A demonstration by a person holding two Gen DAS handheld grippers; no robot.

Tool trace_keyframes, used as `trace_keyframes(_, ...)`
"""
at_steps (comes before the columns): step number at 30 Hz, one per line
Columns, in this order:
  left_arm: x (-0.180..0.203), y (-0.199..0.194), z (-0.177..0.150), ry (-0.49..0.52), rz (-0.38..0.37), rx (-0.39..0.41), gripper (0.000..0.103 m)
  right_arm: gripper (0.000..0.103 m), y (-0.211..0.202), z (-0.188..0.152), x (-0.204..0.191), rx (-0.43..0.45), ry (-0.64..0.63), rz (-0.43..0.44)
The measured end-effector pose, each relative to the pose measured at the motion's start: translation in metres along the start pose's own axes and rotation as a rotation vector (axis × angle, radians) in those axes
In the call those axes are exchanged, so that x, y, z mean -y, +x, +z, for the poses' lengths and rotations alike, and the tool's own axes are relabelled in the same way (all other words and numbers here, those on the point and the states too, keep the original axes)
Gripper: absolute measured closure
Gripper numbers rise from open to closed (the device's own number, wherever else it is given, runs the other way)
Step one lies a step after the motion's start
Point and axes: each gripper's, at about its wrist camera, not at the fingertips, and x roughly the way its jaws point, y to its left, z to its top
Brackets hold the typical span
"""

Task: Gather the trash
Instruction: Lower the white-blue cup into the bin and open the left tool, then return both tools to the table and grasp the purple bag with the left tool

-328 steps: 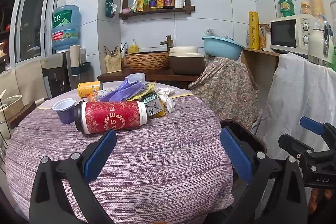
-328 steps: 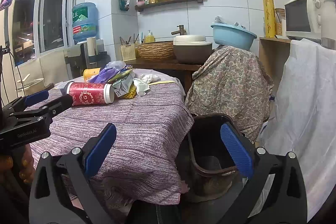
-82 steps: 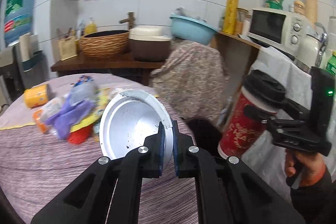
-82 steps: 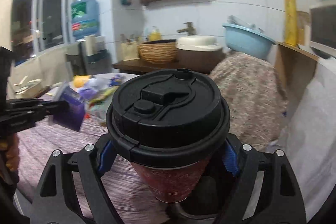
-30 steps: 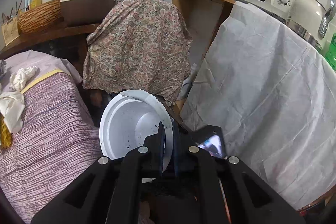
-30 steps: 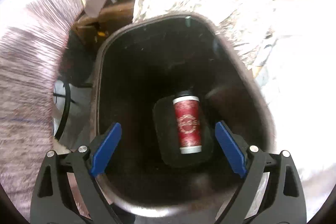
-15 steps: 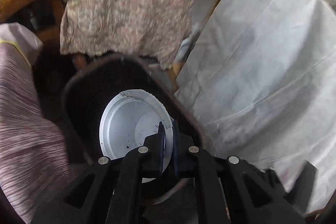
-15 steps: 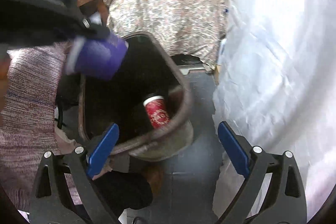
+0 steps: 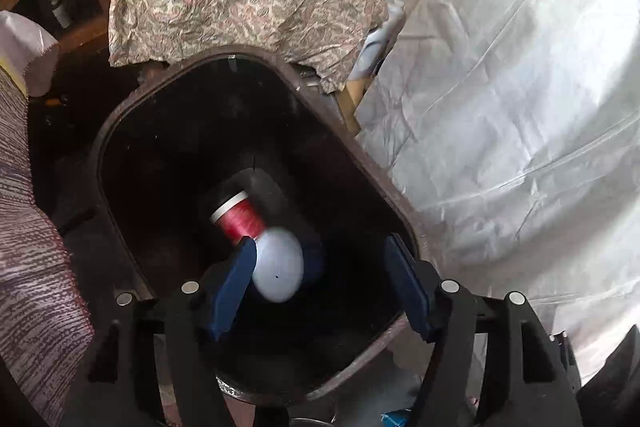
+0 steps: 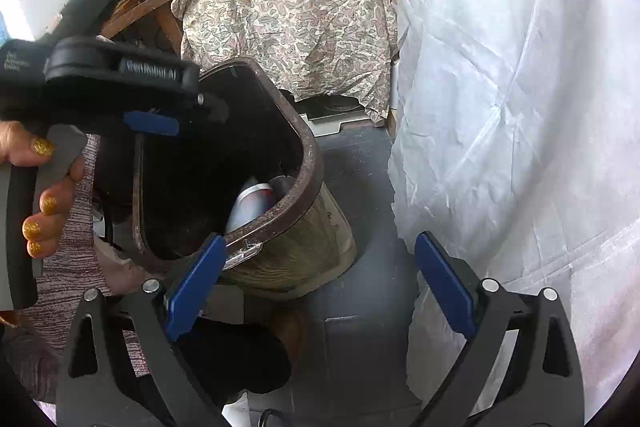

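Left fingers: blue pads (image 9: 234,287) of the left gripper (image 9: 320,287) stand well apart over the bin mouth, having just been opening; the cup is blurred between them, just beside the left pad, and neither pad presses on it.
Right fingers: right gripper (image 10: 320,287) stands wide with nothing between its blue pads (image 10: 196,283); the bin's near rim is in front of its left pad.
Cup: small purple paper cup (image 9: 280,267), its pale inside turned to the camera, blurred, inside the outline of the bin mouth.
Bin: dark brown trash bin (image 9: 360,163) with a rounded rim, standing on the floor between the purple striped tablecloth (image 9: 36,279) and the white sheet (image 9: 520,107).
Bin contents: red can (image 9: 240,219) with a white rim lies on its side at the bottom.
Left wrist view only: looks straight down into the bin, so its whole dark floor, the can's red body and the cup all show.
Right wrist view only: shows the bin's wood-grain outer wall (image 10: 304,247), the grey floor (image 10: 360,307), the left gripper from the side above the bin, and the person's hand (image 10: 44,187) on its handle; only the can's white end shows over the rim.
Behind bin: paisley cloth (image 10: 288,7) drapes down to the far rim in both views.
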Motion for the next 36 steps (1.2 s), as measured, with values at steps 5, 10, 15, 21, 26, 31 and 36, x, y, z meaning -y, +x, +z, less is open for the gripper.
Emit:
trace_keyframes(5, 0.01, -0.024, 0.002, 0.019, -0.015, 0.053, 0.031, 0.009, -0.004, 0.001, 0.0, 0.005, -0.003, -0.001)
trace_keyframes(10, 0.014, -0.068, -0.006, 0.037, -0.016, 0.152, 0.026, 0.009, -0.014, 0.004, -0.004, 0.026, -0.012, -0.006)
trace_keyframes(15, 0.014, -0.122, -0.027, 0.079, 0.027, 0.273, 0.016, 0.009, -0.023, 0.011, -0.018, 0.041, -0.035, 0.017)
trace_keyframes(21, -0.005, -0.185, -0.06, 0.106, 0.078, 0.383, 0.009, 0.009, -0.037, 0.024, -0.065, 0.079, -0.116, 0.092)
trace_keyframes(26, -0.044, -0.23, -0.084, 0.03, 0.112, 0.461, 0.009, 0.009, -0.051, 0.036, -0.113, 0.103, -0.206, 0.177)
trace_keyframes(31, -0.092, -0.27, -0.112, -0.071, 0.142, 0.534, 0.009, 0.009, -0.067, 0.043, -0.157, 0.128, -0.282, 0.25)
trace_keyframes(36, -0.137, -0.294, -0.139, -0.142, 0.251, 0.591, 0.009, 0.008, -0.082, 0.048, -0.197, 0.151, -0.352, 0.327)
